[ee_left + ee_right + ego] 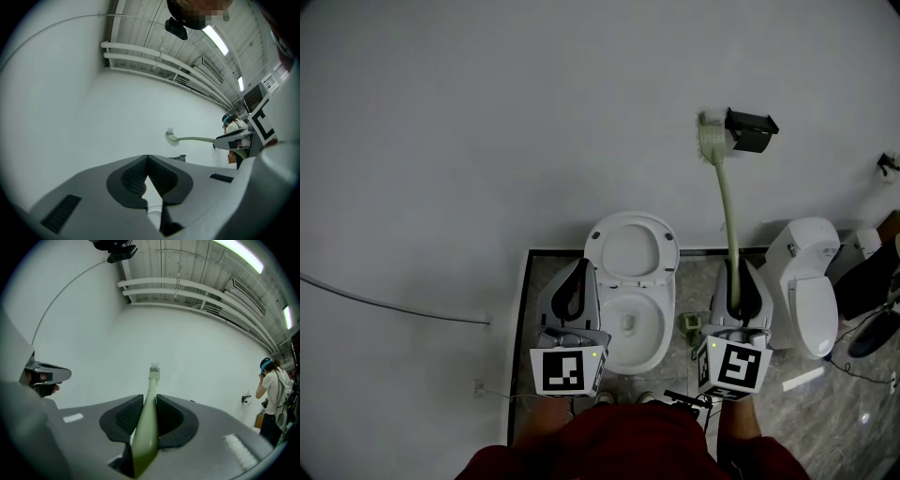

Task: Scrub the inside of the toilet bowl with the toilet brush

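Currently the right gripper [739, 286] is clamped on the pale green handle of the toilet brush [729, 211], low on the shaft. The bristle end points up toward 12 o'clock in the head view, close to a black fitting [752, 128] on the white wall. The left gripper [576, 284] has its jaws together with nothing between them, and hangs at about 9 o'clock of the toilet bowl [668, 314].

The bowl stands open with its lid [630, 246] raised, at 6 o'clock in the head view, between the two grippers. A small green holder [689, 323] sits on the floor just beside the bowl at 3 o'clock, and a second toilet [811, 281] stands further out the same way.

Scrubbing has not begun, I judge. To do it well, tip the bristle end over and down into the bowl without knocking the rim or lid. Keep the clamp firm, since the long shaft will likely lever in the jaws under pressure. Work round under the rim first, then down the sides. The idle left tool should stay clear.
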Demonstrator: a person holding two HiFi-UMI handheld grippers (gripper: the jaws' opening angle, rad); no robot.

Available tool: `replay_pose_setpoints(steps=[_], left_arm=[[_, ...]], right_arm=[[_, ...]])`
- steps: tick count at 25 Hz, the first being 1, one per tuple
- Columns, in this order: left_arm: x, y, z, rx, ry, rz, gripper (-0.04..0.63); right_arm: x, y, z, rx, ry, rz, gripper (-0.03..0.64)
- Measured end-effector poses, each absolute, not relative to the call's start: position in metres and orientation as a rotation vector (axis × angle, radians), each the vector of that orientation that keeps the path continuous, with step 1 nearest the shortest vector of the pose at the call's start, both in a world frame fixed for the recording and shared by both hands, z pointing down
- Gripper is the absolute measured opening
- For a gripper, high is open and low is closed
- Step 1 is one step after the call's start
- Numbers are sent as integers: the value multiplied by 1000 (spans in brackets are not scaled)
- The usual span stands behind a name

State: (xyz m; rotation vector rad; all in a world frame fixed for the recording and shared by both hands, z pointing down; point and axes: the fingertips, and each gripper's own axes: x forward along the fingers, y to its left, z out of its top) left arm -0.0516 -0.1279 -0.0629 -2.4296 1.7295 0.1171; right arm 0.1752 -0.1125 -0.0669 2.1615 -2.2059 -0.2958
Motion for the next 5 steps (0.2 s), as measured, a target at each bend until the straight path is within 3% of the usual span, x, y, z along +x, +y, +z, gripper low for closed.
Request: replay_pose_setpoints(steps=[5], left_arm=[[-53,-130,-62,-2437,1722,128,5]], right_arm=[[175,-115,-65,2189,-2207,-269,97]])
